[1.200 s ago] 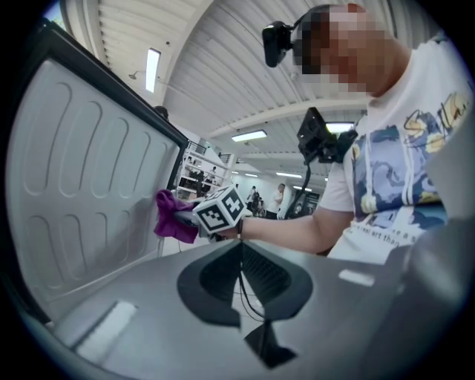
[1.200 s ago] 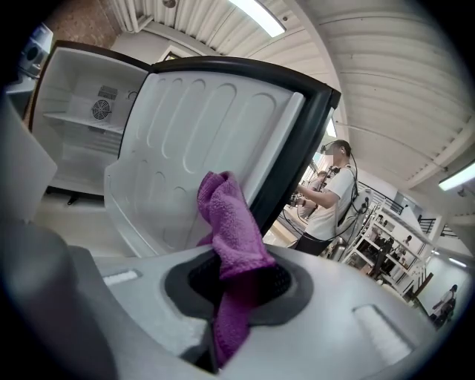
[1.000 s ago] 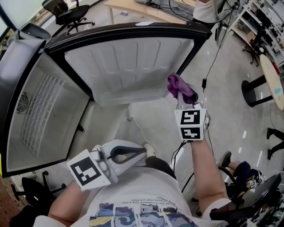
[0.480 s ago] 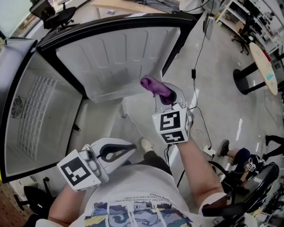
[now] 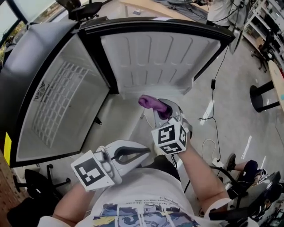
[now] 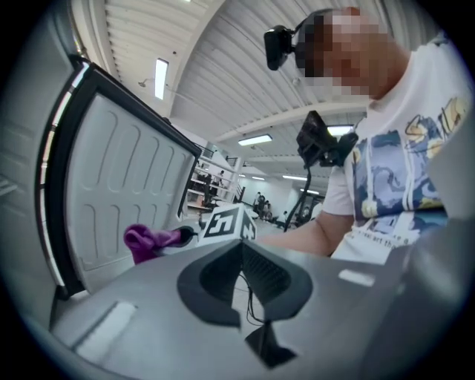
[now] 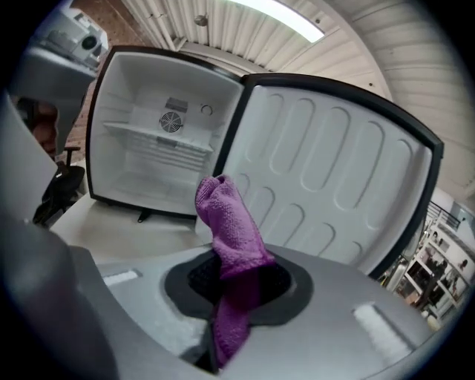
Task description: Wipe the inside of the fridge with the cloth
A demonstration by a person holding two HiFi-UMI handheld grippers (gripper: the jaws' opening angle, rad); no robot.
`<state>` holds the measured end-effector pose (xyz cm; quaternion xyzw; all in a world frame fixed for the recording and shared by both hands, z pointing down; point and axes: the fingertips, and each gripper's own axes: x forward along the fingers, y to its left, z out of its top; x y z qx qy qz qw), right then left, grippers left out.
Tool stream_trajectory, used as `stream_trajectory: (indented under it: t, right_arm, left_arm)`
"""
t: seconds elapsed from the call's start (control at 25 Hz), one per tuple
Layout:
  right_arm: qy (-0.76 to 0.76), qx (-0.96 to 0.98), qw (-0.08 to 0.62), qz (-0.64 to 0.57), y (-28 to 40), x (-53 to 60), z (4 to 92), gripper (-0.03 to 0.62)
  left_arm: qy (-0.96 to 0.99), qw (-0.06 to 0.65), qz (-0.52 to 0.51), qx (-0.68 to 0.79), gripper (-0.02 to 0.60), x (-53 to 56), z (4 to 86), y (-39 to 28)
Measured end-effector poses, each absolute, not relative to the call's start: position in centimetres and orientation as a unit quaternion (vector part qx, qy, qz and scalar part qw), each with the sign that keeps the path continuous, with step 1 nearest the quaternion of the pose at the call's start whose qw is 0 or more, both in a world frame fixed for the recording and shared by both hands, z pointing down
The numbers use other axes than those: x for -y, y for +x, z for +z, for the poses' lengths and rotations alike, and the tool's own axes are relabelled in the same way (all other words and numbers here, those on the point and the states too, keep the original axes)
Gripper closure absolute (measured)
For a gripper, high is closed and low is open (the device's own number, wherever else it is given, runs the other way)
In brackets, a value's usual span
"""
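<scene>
The small fridge stands open, its white inside and wire shelf showing at the left of the head view, and its door swung wide at the top. My right gripper is shut on a purple cloth, which sticks out past the jaws just below the door's lower edge, outside the cabinet. In the right gripper view the cloth rises from the shut jaws toward the fridge's inside. My left gripper is held low by my torso, shut on nothing. The left gripper view catches the cloth too.
A white cable runs over the floor in front of the fridge. A black cable and a round stool base lie to the right. Office chairs stand behind the fridge. A fan grille sits on the fridge's back wall.
My right gripper has carried the cloth left and down, from the door's right edge to below the door near the fridge's opening. The left gripper has hardly moved.
</scene>
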<state>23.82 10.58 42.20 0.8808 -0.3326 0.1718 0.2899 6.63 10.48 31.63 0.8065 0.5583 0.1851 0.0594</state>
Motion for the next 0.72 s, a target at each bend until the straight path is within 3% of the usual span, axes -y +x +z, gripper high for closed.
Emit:
stream_trajectory:
  t: [0.72]
  right_arm:
    - [0.804,0.372,0.462,0.044,25.6,1.8,47.9,0.540]
  left_arm:
    - [0.845,0.079,0.222,-0.479,0.577,-3.9,33.9,4.9]
